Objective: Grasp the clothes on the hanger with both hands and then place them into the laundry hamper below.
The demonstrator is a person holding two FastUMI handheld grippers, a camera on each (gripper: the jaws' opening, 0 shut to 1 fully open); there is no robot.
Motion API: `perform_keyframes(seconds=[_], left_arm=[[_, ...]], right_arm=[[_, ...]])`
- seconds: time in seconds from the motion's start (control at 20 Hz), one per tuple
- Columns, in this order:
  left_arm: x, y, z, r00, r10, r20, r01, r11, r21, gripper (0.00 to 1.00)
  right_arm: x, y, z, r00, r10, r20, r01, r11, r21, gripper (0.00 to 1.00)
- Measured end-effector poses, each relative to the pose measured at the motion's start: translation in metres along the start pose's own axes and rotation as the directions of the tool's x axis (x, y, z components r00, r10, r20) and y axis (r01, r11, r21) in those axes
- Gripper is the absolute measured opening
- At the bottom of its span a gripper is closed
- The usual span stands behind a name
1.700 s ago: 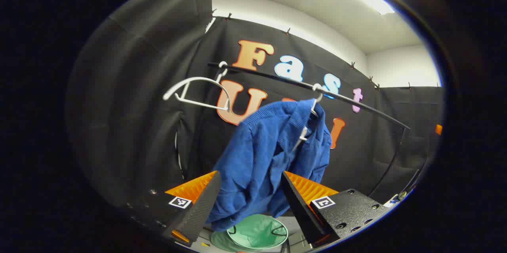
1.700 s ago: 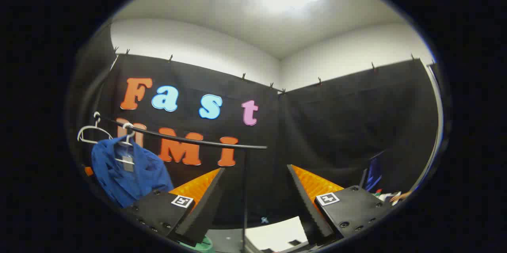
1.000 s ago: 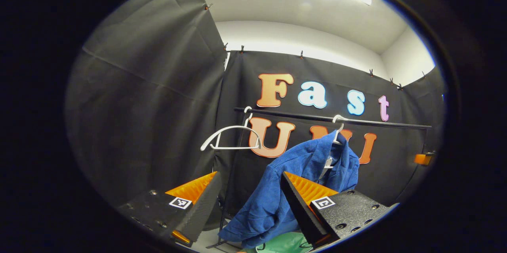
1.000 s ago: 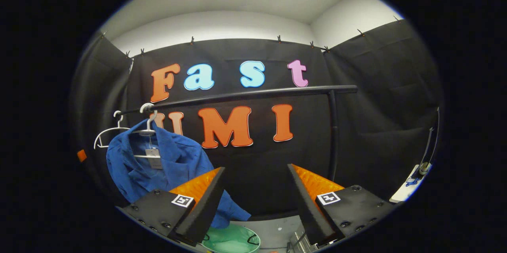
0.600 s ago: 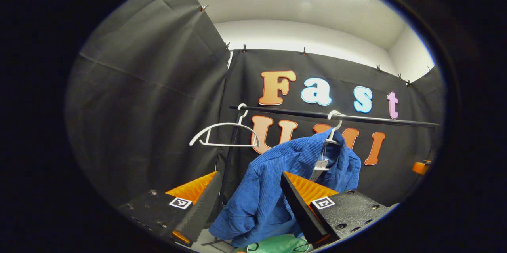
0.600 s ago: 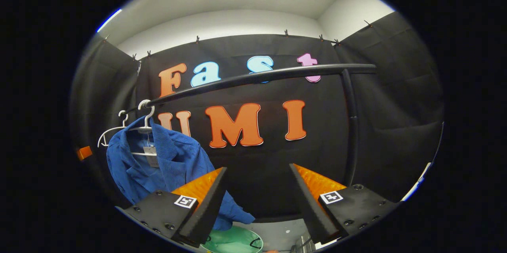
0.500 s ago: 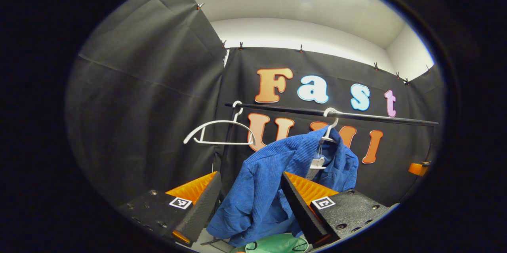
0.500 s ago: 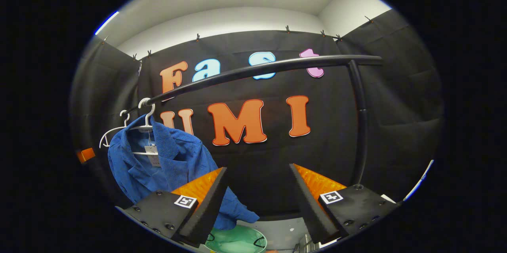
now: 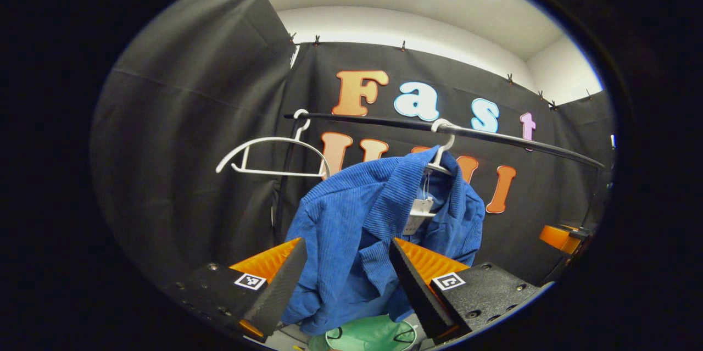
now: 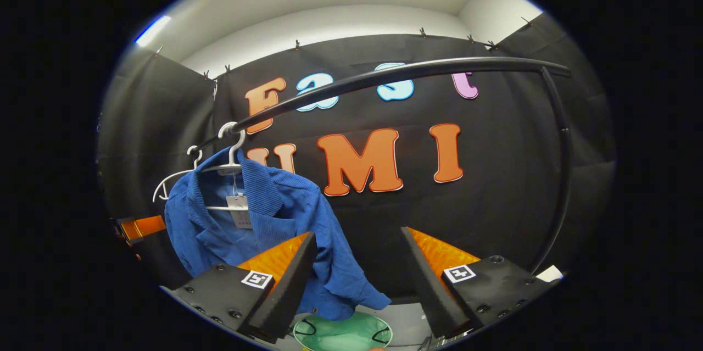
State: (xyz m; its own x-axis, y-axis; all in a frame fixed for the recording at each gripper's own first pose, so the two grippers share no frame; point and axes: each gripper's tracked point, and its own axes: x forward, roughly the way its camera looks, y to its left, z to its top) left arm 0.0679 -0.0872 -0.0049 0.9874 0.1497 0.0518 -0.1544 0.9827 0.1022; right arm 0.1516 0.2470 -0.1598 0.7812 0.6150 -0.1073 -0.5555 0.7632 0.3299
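Approach step. Left gripper (image 9: 343, 279) and right gripper (image 10: 357, 279): fingers spread wide, empty. Blue corduroy shirt (image 9: 357, 230) on white hanger (image 9: 439, 161), framed between left fingers, left of right fingers. Green hamper (image 10: 343, 334) below. Next: close in, pinch both shoulders.

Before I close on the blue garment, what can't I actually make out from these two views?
- Laundry hamper: in both gripper views its lower part is cut off by the bottom edge, and the blue garment overlaps its rim.
- Garment's hem: in the left gripper view, hidden behind the left gripper fingers.
- Hanger under the garment: shoulders covered by cloth in both views.
- Paper tag: too small to read.
- Right gripper: its gap to the garment cannot be judged.
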Motion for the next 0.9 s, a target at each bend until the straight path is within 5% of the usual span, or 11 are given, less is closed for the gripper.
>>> perform_keyframes(seconds=[0.55, 0.8, 0.85, 0.9], left_arm=[[0.048, -0.039, -0.040, 0.991, -0.120, -0.055, 0.123, 0.991, 0.047, 0.95], [0.075, -0.046, -0.060, 0.990, -0.112, -0.088, 0.119, 0.989, 0.083, 0.95], [0.081, -0.044, -0.061, 0.991, -0.101, -0.087, 0.108, 0.991, 0.085, 0.95], [0.086, -0.042, -0.064, 0.992, -0.090, -0.088, 0.097, 0.992, 0.081, 0.95]], right_arm=[[0.061, 0.115, -0.060, 0.977, 0.179, -0.120, -0.179, 0.984, 0.012, 0.98], [0.092, 0.138, -0.077, 0.970, 0.201, -0.135, -0.202, 0.979, 0.012, 0.98], [0.098, 0.141, -0.079, 0.969, 0.207, -0.138, -0.207, 0.978, 0.015, 0.89], [0.104, 0.144, -0.083, 0.967, 0.214, -0.140, -0.213, 0.977, 0.020, 0.94]])
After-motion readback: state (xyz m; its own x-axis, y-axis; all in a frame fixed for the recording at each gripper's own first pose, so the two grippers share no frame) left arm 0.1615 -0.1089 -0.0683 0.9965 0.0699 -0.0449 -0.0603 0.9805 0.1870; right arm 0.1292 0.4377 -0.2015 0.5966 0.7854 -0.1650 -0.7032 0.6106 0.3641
